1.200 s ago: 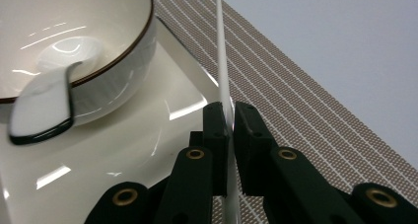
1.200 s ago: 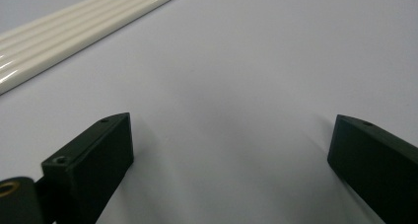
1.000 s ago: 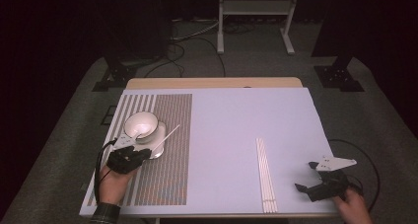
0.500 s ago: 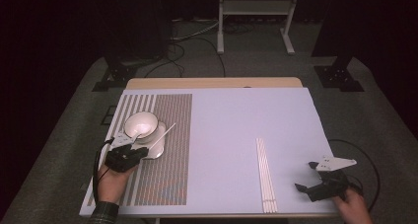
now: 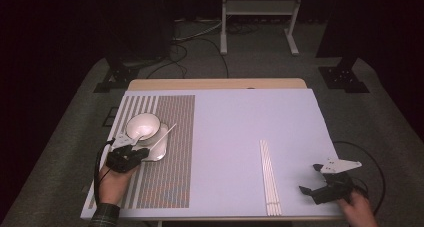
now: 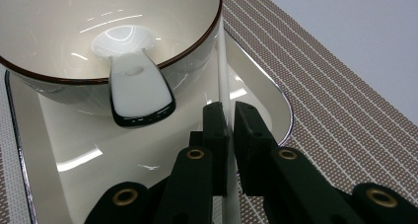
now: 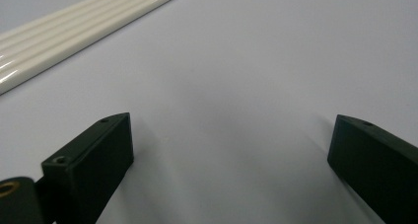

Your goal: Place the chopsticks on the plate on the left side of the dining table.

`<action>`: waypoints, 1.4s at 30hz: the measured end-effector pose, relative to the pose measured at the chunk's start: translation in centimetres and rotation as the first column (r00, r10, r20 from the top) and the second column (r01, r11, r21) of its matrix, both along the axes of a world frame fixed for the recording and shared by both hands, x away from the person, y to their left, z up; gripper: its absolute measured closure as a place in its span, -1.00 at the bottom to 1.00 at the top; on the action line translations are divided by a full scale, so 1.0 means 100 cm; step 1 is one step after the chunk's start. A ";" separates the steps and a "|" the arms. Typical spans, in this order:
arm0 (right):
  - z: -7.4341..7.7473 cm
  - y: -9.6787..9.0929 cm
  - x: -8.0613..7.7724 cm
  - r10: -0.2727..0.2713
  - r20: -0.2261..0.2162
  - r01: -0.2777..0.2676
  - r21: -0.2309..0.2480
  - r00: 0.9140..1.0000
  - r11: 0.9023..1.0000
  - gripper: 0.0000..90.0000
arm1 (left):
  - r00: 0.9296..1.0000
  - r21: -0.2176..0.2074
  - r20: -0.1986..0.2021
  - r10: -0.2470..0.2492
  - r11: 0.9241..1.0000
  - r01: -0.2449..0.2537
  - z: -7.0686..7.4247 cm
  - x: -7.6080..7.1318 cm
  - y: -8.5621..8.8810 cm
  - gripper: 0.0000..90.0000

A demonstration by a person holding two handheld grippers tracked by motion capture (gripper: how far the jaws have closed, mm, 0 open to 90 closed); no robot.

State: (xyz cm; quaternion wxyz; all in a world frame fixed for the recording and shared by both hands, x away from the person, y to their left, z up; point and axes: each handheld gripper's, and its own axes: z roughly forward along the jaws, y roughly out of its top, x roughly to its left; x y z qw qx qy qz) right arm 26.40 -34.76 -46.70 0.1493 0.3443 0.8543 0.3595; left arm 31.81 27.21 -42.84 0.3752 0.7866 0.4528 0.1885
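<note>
L gripper jaws clenched on a chopstick w/ tip propped on plate by bowl at worktop's left edge, prob to lay it there; R gripper jaws released, idle nr chopstick bundle.

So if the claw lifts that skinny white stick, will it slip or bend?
Probably it stays straight: the stick looks stiff and thin, so likely light. Its glossy surface could slide in the left claw, which pinches it near one end. It leans on the bowl, so lifting might nudge that.
</note>
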 end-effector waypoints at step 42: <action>0.000 0.000 0.000 0.000 0.000 0.000 0.000 1.000 1.000 -0.95 | 1.000 0.001 -0.016 0.026 1.000 -0.026 -0.007 0.005 0.008 0.86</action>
